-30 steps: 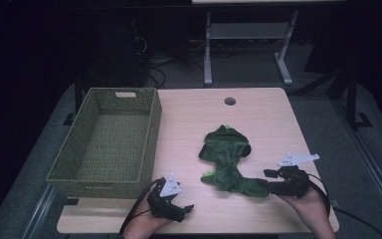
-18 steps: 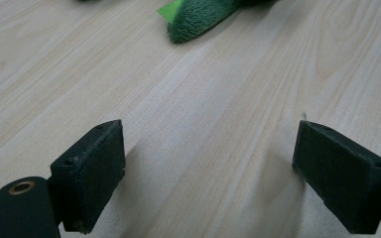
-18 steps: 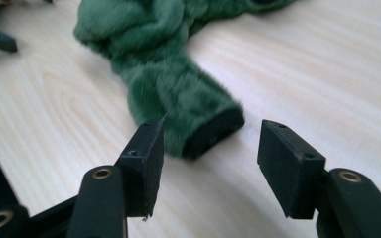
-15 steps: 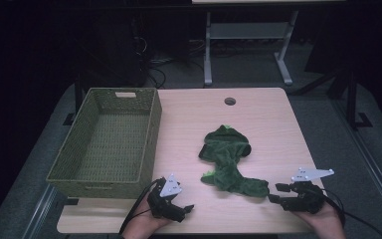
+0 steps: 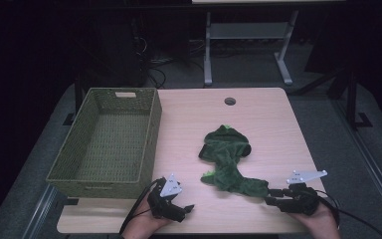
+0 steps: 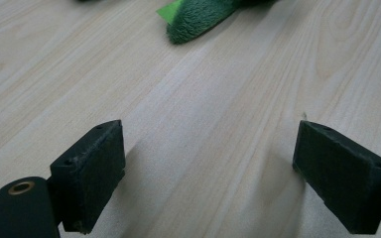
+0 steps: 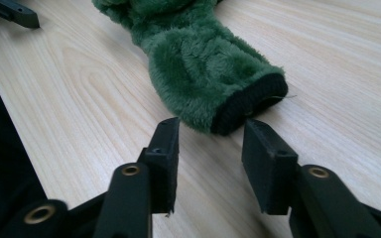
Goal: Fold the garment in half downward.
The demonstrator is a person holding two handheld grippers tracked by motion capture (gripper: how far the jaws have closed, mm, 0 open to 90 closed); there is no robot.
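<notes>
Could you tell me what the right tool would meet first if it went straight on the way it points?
Most likely the black cuff of the green plush garment, just ahead of the right tool.

Dim dark surroundings, evenly lit tabletop, soft shadows, sharp close-ups

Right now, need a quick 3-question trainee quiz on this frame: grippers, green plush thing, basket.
1. True or false: the right gripper has clamped the green plush garment.
2. What lies inside the wicker basket? A) the garment B) a gripper C) nothing visible
3. Which end of the garment faces the right gripper?

Key:
1. False. Its jaws have just been closing, but they stand short of the black cuff without touching it.
2. C
3. The black-edged cuff end, which lies flat on the table. The left gripper is open over bare wood.
</notes>
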